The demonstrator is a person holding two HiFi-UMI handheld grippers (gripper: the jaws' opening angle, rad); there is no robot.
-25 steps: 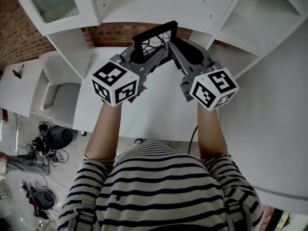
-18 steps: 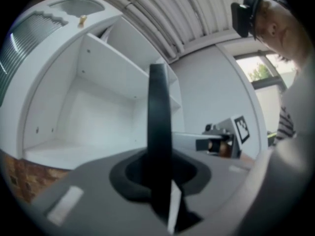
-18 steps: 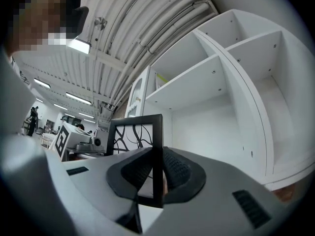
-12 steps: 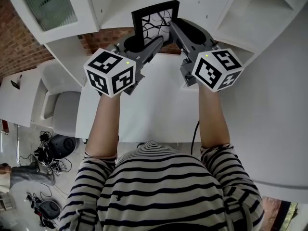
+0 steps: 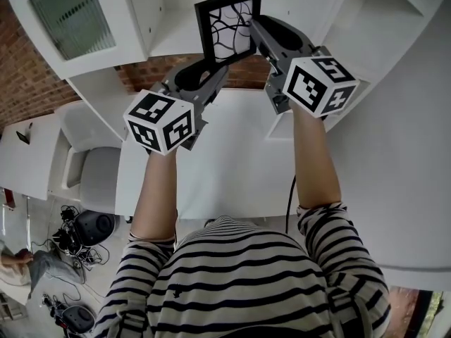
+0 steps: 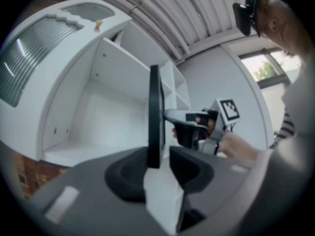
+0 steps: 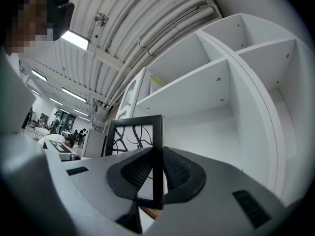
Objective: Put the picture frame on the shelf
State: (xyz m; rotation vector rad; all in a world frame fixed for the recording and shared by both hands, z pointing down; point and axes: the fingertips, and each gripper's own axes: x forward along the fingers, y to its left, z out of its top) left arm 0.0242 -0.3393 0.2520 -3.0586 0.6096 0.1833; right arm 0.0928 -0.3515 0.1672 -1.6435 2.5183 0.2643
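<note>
The picture frame (image 5: 229, 28), black with a white panel of black curved lines, is held upright in front of the white shelf unit (image 5: 169, 5). My right gripper (image 5: 258, 27) is shut on its right edge; in the right gripper view both ribbed pads press on the frame (image 7: 133, 136). My left gripper (image 5: 213, 69) sits at the frame's lower edge and its jaws are opening. The left gripper view shows the frame (image 6: 155, 117) edge-on between the jaws, with a gap beside it. Beyond it are the right gripper (image 6: 189, 127) and an open shelf compartment (image 6: 83, 151).
Below my arms lies a white table (image 5: 232, 160). A grey chair (image 5: 91, 164) and cables (image 5: 77, 224) are on the floor at the left. A brick wall (image 5: 35, 69) runs behind, and a glass-fronted cabinet door (image 5: 70, 9) tops the unit's left side.
Both grippers have lifted the frame from just above the table up in front of the shelf opening. The left gripper's jaws have come apart and it now sits lower against the frame.
</note>
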